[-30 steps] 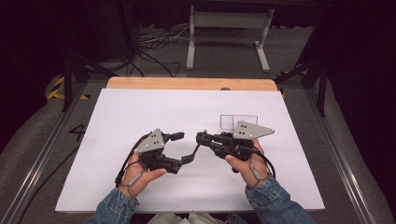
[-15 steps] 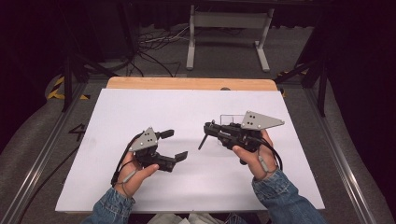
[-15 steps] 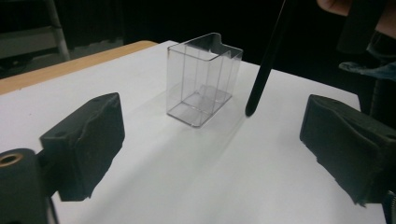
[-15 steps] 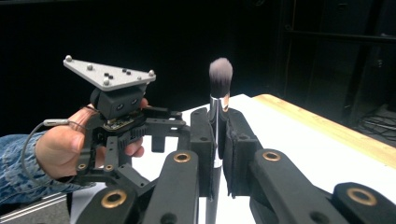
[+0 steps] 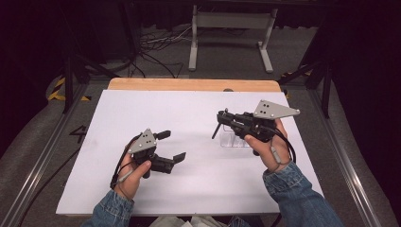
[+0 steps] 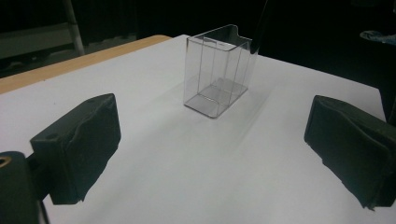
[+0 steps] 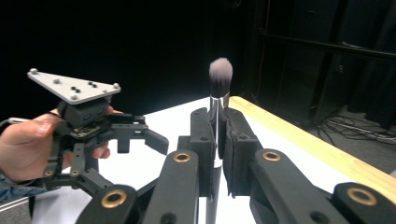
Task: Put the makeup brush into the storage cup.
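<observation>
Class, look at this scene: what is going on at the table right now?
A person holds a gripper in each hand over a white table. The right gripper is shut on a makeup brush, held above a clear plastic holder standing upright on the table. The left gripper has just been opening and holds nothing.

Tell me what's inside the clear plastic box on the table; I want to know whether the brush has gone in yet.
Nothing: the clear box stands empty, its floor visible through the walls. The brush is clamped in the right gripper, above the table. In the high view that gripper covers part of the box.
</observation>
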The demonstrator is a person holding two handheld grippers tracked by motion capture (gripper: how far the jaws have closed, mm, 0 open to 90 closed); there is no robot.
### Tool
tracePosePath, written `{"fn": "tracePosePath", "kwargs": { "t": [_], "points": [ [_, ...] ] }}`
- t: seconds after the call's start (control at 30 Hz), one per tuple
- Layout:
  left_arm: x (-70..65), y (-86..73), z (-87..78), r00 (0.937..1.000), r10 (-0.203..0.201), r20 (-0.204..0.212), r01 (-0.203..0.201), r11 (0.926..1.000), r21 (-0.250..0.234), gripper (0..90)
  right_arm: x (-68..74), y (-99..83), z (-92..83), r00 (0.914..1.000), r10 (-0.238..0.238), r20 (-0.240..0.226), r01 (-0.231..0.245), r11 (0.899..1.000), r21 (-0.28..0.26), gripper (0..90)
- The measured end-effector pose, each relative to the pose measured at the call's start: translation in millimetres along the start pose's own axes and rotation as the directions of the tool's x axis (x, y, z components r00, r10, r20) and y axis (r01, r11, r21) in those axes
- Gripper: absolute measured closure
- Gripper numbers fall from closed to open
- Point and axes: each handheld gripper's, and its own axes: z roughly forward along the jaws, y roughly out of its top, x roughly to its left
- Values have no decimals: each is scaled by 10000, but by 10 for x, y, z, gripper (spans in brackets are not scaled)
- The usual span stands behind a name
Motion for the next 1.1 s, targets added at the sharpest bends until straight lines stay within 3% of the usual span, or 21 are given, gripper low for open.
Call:
{"fn": "tracePosePath", "kwargs": {
  "t": [0.53,0.77,1.1],
  "points": [
    [20,-14,-15,9999,61,-109,-58,9998,201,42,-253,118,-212,9952,225,950,-250,9994,254,847],
    [37,-18,-28,9995,-299,-136,301,9994,174,27,-340,135,-295,9909,302,1310,-348,9989,328,847],
    [42,-22,-42,9999,-88,-95,90,9997,222,27,-486,163,-426,9799,373,1960,-461,9981,407,846]
  ]
}}
